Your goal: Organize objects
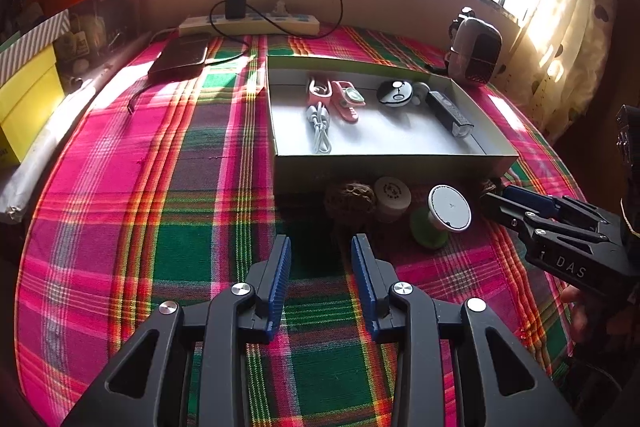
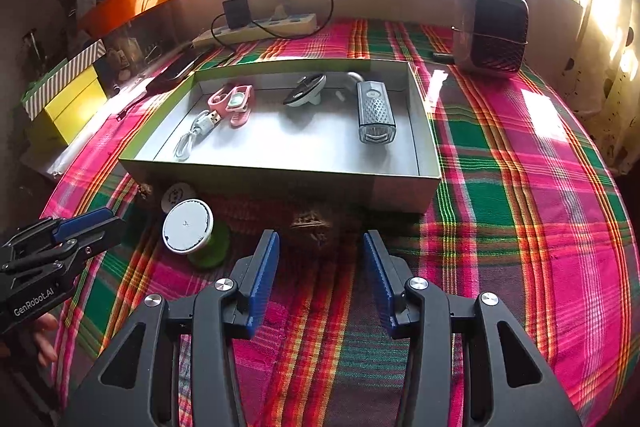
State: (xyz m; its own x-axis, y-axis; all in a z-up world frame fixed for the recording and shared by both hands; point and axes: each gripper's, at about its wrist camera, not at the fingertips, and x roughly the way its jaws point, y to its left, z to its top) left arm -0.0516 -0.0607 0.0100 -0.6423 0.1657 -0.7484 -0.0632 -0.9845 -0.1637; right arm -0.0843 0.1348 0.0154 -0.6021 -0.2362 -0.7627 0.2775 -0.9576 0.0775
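Cardboard tray (image 2: 424, 131), shallow and open-topped, sits on the plaid-covered worktop (image 2: 520, 187) and holds five things: one pink clip-like gadget (image 2: 234, 103), one coiled white USB cable (image 2: 196, 133), one round black-and-white disc (image 2: 306, 90), one small grey rounded piece (image 1: 420, 91) at the back, only partly visible, and one grey bike light (image 2: 374, 113) lying near the tray's right wall.

Outside the tray, along its near wall, four loose things stand on the cloth. One brown wrinkled ball (image 1: 350, 199) lies furthest left, one small white round jar (image 1: 392, 197) just beside it, then one green spool with a white disc top (image 1: 446, 215) tipped on its side. A second brown wrinkled ball (image 2: 314, 227) sits straight ahead of the right gripper (image 2: 320, 247), whose jaws are released and apart, nothing between them. The left gripper (image 1: 320, 251) hovers over bare cloth, its jaws likewise released and empty.

At the back one power strip (image 1: 248, 23) carries one black charger (image 1: 235, 1); one dark flat case (image 1: 180, 57) lies beside it, and one dark speaker-like box (image 2: 494, 29) stands at the far right.
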